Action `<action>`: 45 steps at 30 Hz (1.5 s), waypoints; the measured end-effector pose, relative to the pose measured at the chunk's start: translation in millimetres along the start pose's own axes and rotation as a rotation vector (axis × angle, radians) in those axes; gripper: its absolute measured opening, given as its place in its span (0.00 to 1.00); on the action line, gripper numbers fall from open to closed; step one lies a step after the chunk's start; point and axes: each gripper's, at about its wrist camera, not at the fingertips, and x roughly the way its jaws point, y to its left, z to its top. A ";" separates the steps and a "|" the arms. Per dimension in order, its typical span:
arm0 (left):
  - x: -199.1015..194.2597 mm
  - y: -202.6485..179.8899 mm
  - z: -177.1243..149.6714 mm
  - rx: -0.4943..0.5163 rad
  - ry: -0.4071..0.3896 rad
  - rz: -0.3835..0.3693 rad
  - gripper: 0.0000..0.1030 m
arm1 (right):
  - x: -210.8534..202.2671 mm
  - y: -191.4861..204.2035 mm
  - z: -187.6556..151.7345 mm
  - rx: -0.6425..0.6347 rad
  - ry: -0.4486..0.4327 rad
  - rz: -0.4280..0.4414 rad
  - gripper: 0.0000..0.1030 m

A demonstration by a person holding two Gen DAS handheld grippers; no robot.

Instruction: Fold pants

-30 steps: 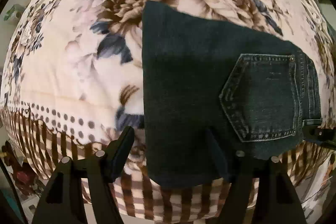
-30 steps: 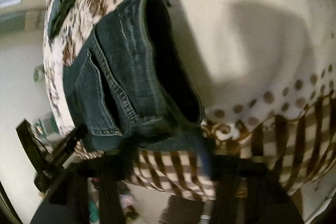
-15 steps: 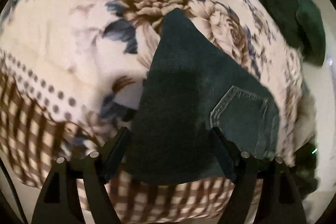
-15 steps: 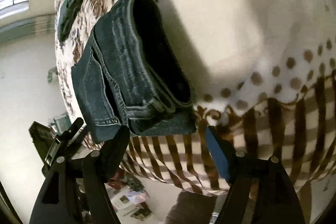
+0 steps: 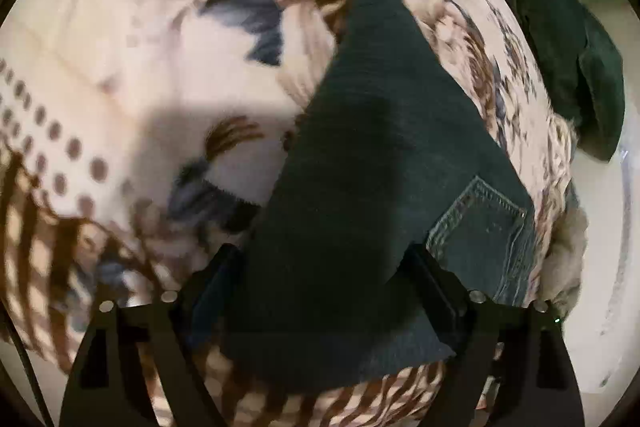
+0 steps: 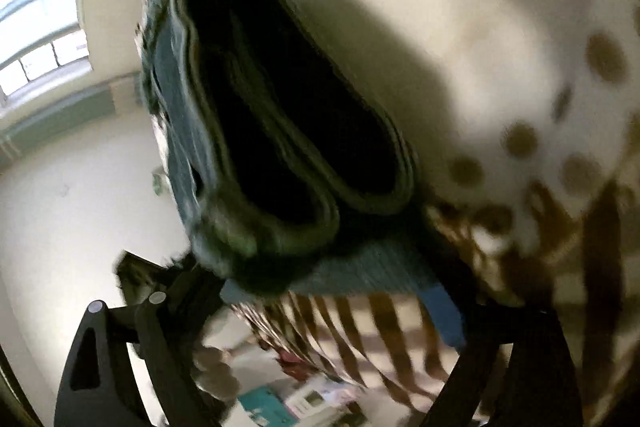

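Note:
The folded dark denim pants (image 5: 360,167) lie on a flowered blanket (image 5: 140,67), back pocket (image 5: 484,227) at the right. My left gripper (image 5: 324,287) is open, its fingers either side of the near edge of the pants. In the right wrist view the pants (image 6: 280,131) show end-on, the stacked folds dark and blurred. My right gripper (image 6: 320,295) is open, its fingers wide on either side of the near corner of the pants.
The blanket's brown striped and dotted border (image 5: 48,227) hangs over the bed edge. Dark green cloth (image 5: 560,47) lies at the far right of the bed. The floor below holds boxes and clutter (image 6: 300,395). A window (image 6: 36,27) is at the left.
Both grippers have opened and let go of the pants. The left view has swung right and nearer. The right gripper has moved closer to the folded end.

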 end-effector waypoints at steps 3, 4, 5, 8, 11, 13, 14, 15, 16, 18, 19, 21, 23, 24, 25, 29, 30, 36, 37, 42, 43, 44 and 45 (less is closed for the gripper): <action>9.4 5.1 6.4 -0.026 0.021 -0.038 0.92 | 4.3 -10.0 7.0 0.054 -0.015 0.047 0.95; 12.7 6.2 8.9 -0.030 0.029 -0.047 0.94 | 4.6 -11.5 8.4 0.069 -0.021 0.061 0.95; 14.5 7.4 10.8 -0.029 0.035 -0.049 0.95 | 3.6 -10.6 8.8 0.075 -0.025 0.081 0.95; 18.7 11.7 18.1 -0.038 0.055 -0.071 0.95 | -4.2 2.0 7.1 0.013 -0.040 0.175 0.95; 24.3 15.4 23.1 -0.042 0.086 -0.103 0.99 | 3.2 10.6 10.5 -0.050 -0.033 0.132 0.95; 28.8 14.4 25.3 -0.017 0.109 -0.111 1.00 | 19.6 4.7 18.1 -0.035 -0.005 0.086 0.95; 30.3 14.4 27.0 -0.008 0.118 -0.118 1.00 | 23.8 3.9 20.9 -0.030 -0.001 0.080 0.96; 31.1 16.0 28.3 -0.009 0.129 -0.130 1.00 | 25.4 3.9 22.6 -0.023 0.001 0.081 0.97; 31.4 16.5 29.5 -0.011 0.138 -0.136 1.00 | 26.2 7.1 24.0 -0.018 -0.001 0.089 0.97; 29.4 14.5 30.7 0.002 0.141 -0.143 1.00 | 28.1 14.2 23.2 -0.046 0.003 0.079 0.96; 28.2 12.8 30.0 0.014 0.136 -0.145 0.97 | 28.2 18.5 20.5 -0.067 -0.008 0.051 0.96; 19.1 2.7 28.2 0.075 0.099 -0.158 0.66 | 27.3 22.7 15.6 -0.094 -0.021 0.010 0.80; 14.1 -6.6 25.9 0.127 0.093 -0.123 0.53 | 23.7 22.0 11.6 -0.089 -0.029 0.014 0.61; 9.9 -9.8 24.3 0.142 0.088 -0.115 0.50 | 22.0 22.0 10.2 -0.086 -0.033 0.018 0.54; 5.3 -11.9 23.0 0.147 0.074 -0.116 0.46 | 18.8 24.5 7.7 -0.089 -0.038 0.023 0.51; -15.3 -23.9 16.7 0.183 0.037 -0.096 0.37 | 9.0 46.7 -2.9 -0.136 -0.050 0.011 0.44; -22.5 -26.8 15.7 0.191 0.029 -0.097 0.36 | 6.4 54.2 -5.5 -0.151 -0.052 0.001 0.43; -72.4 -37.7 15.0 0.186 -0.023 -0.143 0.32 | -22.4 109.8 -20.6 -0.241 -0.055 0.017 0.42; -82.4 -39.4 17.7 0.179 -0.042 -0.159 0.32 | -23.7 119.0 -23.5 -0.252 -0.058 0.023 0.42; -123.4 -61.2 70.3 0.180 -0.111 -0.208 0.32 | -31.4 186.7 -5.1 -0.296 -0.093 0.042 0.42; -127.9 -64.1 82.8 0.182 -0.122 -0.214 0.32 | -26.3 201.9 3.2 -0.302 -0.100 0.052 0.42; -133.3 -68.5 102.2 0.190 -0.133 -0.224 0.32 | -21.3 218.6 15.9 -0.307 -0.112 0.058 0.42; -138.8 -73.8 126.9 0.200 -0.151 -0.233 0.32 | -11.4 239.1 31.4 -0.317 -0.125 0.066 0.42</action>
